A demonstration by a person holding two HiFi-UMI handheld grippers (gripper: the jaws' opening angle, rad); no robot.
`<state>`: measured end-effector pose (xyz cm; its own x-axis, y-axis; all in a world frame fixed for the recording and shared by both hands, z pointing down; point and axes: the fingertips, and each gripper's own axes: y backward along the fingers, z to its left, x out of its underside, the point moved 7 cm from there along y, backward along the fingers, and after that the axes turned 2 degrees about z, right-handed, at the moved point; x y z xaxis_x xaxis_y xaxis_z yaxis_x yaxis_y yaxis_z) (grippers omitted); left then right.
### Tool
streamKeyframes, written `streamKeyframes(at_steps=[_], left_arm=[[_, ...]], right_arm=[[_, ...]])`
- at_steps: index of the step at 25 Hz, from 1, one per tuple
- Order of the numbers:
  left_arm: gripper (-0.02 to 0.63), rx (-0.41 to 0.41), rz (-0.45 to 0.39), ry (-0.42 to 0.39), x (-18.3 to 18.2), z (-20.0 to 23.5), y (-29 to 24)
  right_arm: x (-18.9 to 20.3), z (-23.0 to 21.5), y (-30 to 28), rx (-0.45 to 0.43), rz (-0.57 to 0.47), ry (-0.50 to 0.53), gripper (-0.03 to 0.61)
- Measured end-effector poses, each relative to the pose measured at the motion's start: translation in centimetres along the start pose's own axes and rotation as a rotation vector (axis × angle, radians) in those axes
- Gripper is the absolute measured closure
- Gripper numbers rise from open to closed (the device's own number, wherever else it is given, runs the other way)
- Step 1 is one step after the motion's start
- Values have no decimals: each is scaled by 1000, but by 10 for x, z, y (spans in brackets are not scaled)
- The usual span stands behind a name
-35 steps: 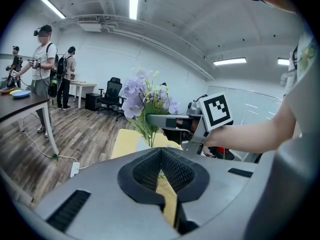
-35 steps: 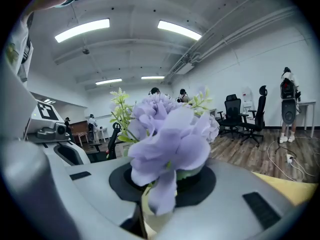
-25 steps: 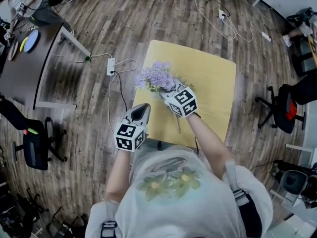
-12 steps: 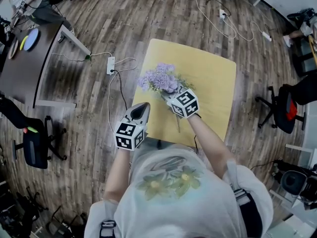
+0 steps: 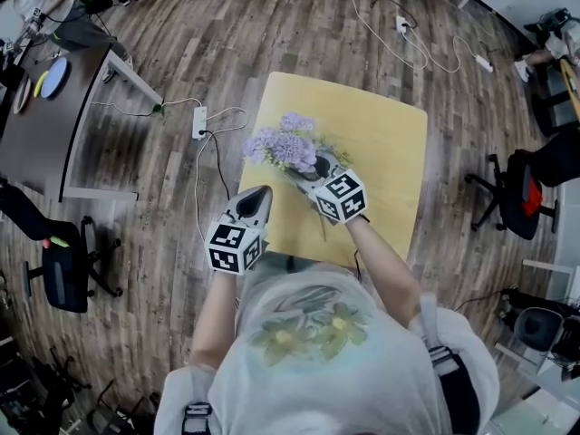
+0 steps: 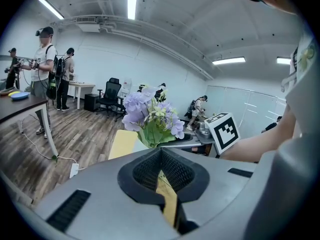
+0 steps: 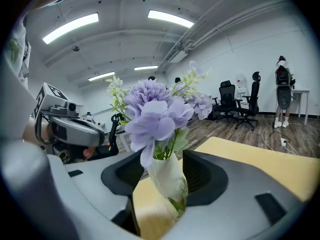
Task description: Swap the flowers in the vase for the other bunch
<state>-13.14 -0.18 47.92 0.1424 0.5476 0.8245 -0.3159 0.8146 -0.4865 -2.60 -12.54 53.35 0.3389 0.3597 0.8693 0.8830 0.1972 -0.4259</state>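
Purple flowers hide the vase from above — right tongs opening around it, left tongs closed.

Yellow table on a plank floor
A pale vase of purple flowers leaned over the table's left half, toward its near edge.

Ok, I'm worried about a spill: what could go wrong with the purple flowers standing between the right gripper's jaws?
1. The right gripper is opening its jaws around the white vase, which leans in the right gripper view. With the heavy purple flowers on top, it may tip once it is let go.
2. In the head view the blooms sit close to the left edge of the yellow table, so a tip that way could send the vase to the floor.
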Motion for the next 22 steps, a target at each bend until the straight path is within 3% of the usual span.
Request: streamKeyframes(at_steps=[16, 17, 19, 22], left_arm=[[595, 69, 0, -30, 2, -29, -4], [597, 74, 0, -33, 2, -30, -4], [597, 84, 1, -37, 3, -32, -3], [597, 98, 2, -43, 5, -36, -1]], right_arm=[[11, 19, 61, 35, -69, -17, 360], [11, 21, 65, 54, -74, -17, 369], [10, 24, 74, 113, -89, -13, 473], [6, 29, 86, 156, -133, -28, 503]])
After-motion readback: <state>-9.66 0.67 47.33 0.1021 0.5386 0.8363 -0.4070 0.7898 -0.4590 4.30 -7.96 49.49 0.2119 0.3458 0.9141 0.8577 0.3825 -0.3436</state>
